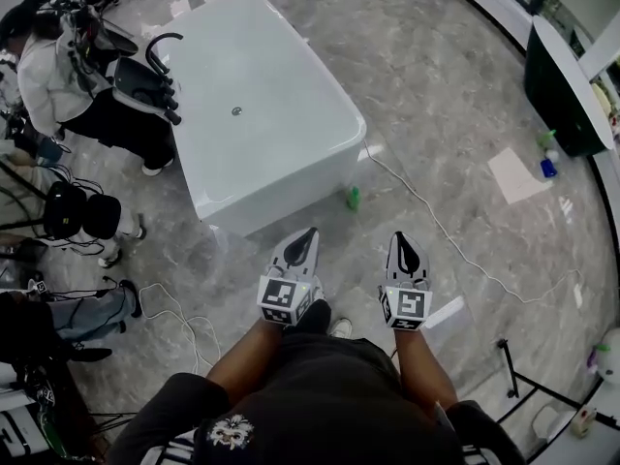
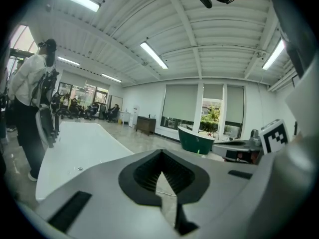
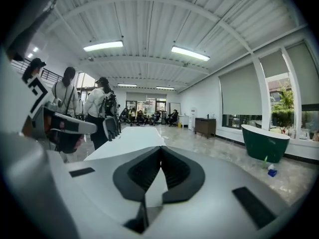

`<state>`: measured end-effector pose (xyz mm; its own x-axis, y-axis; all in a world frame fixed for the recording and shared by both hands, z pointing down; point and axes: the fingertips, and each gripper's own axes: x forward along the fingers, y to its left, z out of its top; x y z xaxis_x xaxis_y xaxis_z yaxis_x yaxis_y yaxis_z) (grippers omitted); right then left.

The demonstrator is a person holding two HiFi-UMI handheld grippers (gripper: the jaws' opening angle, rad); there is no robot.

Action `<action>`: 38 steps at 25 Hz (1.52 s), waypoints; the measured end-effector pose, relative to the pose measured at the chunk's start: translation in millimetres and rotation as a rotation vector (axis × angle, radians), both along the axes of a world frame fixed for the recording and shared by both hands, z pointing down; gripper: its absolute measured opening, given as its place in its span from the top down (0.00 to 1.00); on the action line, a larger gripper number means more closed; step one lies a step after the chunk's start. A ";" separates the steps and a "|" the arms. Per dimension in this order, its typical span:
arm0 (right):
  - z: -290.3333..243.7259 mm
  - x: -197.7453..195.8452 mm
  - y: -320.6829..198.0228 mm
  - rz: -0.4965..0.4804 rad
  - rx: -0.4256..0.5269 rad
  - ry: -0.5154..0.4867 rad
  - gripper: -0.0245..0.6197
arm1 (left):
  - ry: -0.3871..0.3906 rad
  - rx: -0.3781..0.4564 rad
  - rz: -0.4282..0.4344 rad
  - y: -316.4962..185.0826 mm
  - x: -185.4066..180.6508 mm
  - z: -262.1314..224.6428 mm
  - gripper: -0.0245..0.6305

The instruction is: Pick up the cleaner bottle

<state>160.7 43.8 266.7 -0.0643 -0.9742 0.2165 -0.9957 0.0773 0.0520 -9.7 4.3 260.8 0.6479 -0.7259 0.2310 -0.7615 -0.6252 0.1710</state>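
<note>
A small green cleaner bottle (image 1: 354,199) stands on the grey marble floor at the near right corner of the white bathtub (image 1: 262,114). Both grippers are held out in front of the person, side by side, above the floor and short of the bottle. My left gripper (image 1: 308,232) points toward the tub's near wall, its jaws shut and empty, as the left gripper view (image 2: 160,153) also shows. My right gripper (image 1: 402,237) is just right of the bottle's line, jaws shut with nothing in them (image 3: 160,148).
A dark green tub (image 1: 562,95) stands far right with a green bottle (image 1: 547,139) and a blue bottle (image 1: 548,168) beside it. A white cable (image 1: 455,245) trails across the floor. People with gear (image 1: 58,85) stand left of the white tub. A tripod leg (image 1: 513,376) is near right.
</note>
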 end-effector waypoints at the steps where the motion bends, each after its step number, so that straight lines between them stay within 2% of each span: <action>1: 3.1 -3.2 -8.1 -0.010 -0.007 0.000 0.94 | -0.001 0.003 -0.005 -9.6 -1.8 2.0 0.96; 12: 15.8 -14.5 -91.5 -0.081 -0.028 0.011 0.94 | 0.020 -0.022 -0.030 -85.2 0.4 7.8 0.96; 20: 83.1 7.6 -134.8 -0.193 -0.067 0.007 0.94 | 0.012 -0.032 -0.114 -115.3 39.5 59.2 0.96; 27: 189.5 16.9 -175.8 -0.234 -0.065 -0.018 0.94 | 0.046 -0.036 -0.186 -143.3 52.5 154.6 0.96; 29: 227.8 19.0 -188.4 -0.233 -0.060 -0.022 0.94 | 0.035 -0.029 -0.187 -152.7 55.0 197.6 0.96; 32: 288.0 22.1 -203.2 -0.230 -0.059 -0.022 0.94 | 0.024 -0.062 -0.200 -168.3 56.4 263.9 0.96; 38: 417.1 29.5 -212.2 -0.229 -0.074 0.008 0.94 | 0.038 -0.009 -0.231 -196.8 62.9 372.2 0.96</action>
